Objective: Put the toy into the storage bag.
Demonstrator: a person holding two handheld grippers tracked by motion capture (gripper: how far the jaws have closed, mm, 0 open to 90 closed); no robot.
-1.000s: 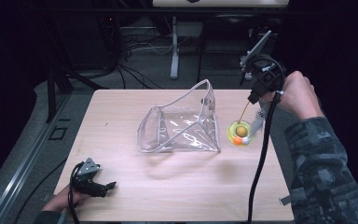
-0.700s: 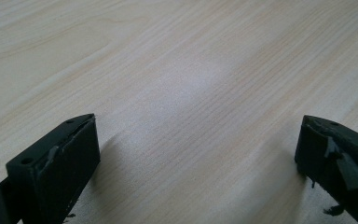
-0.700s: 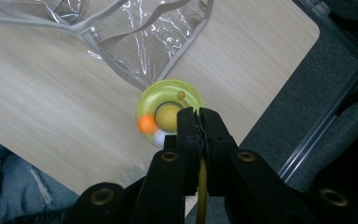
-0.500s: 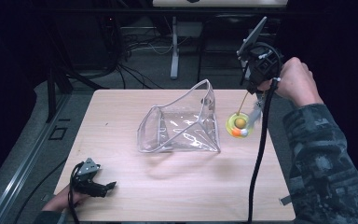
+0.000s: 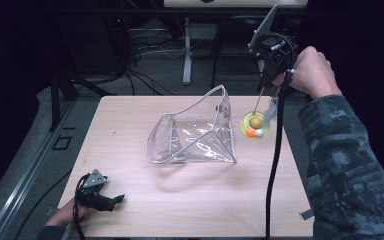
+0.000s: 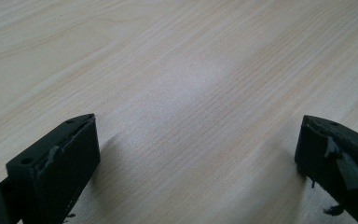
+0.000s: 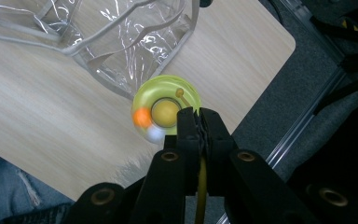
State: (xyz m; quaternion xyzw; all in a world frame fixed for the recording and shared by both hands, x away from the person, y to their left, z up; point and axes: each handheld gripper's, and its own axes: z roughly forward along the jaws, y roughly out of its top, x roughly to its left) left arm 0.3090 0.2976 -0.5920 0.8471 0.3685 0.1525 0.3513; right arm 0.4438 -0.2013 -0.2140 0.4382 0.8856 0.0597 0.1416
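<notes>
Table (image 5: 190, 210): showing pale wood grain. Pouch (image 5: 195, 132) at centre: showing clear plastic with whitish edging. Ring toy (image 5: 255, 125) at 3 o'clock of it: glowing yellow-green, carrying orange and white spots, an ochre ball, a yellow stick. Sleeve (image 5: 350, 165): wearing grey-green camouflage. Right gripper (image 7: 198, 122): showing black.

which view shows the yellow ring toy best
The right gripper view: the ring toy is close and seen from above, hanging by its string from the shut right gripper. The high view shows it small beside the clear bag. The left gripper view faces bare table.
</notes>
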